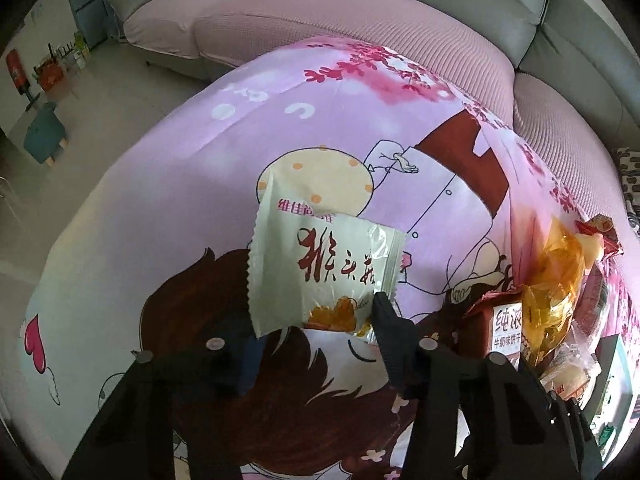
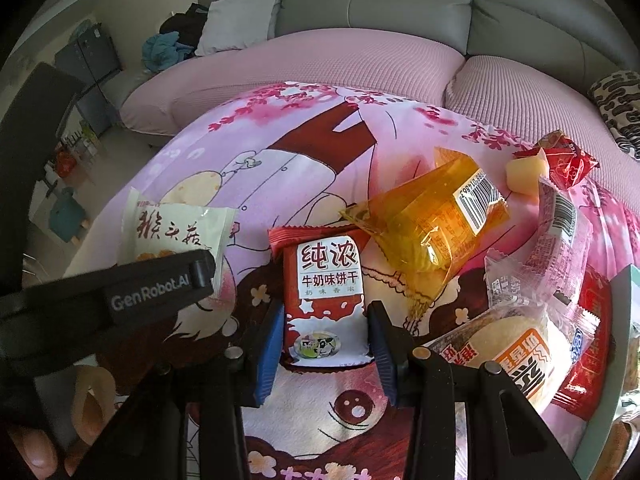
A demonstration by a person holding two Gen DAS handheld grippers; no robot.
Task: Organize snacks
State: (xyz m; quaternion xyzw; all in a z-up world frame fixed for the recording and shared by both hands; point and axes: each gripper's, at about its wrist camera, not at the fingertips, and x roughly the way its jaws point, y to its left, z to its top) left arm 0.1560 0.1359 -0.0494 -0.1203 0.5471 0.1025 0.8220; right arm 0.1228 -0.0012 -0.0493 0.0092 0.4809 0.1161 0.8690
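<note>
1. left wrist view: the left gripper point(image 1: 316, 332) sits at the lower centre of the frame, its fingers point(image 1: 390, 328) pinching the lower edge of a pale cream snack packet point(image 1: 320, 264) with red characters, the packet standing up from the fingers over the middle of the frame
2. same view: below it spreads a pink cartoon-printed cloth point(image 1: 192, 168) over the table; at the right edge lie a brown-and-white biscuit packet point(image 1: 505, 326) and, just beside it, a crinkled orange wrapper point(image 1: 554, 280)
3. same view: a pink-covered sofa point(image 1: 360, 28) runs across the top of the frame, and a teal stool point(image 1: 44, 132) stands on the floor at the left
4. right wrist view: the right gripper point(image 2: 324, 332) is at the lower centre, its blue-padded fingers point(image 2: 269, 344) pressed against both sides of the biscuit packet point(image 2: 326, 296), which lies flat on the cloth point(image 2: 400, 136)
5. same view: the left gripper's black arm point(image 2: 160, 292) comes in from the left with the cream packet point(image 2: 176, 232) at its tip, well left of the biscuit packet
6. same view: the orange wrapper point(image 2: 424, 220) lies to the upper right of the biscuit packet, a red wrapper point(image 2: 568, 160) sits at the far upper right, and a round bun in clear wrap point(image 2: 520, 344) lies at the lower right among other packets
7. same view: a person's hand point(image 2: 36, 452) shows at the lower left corner
</note>
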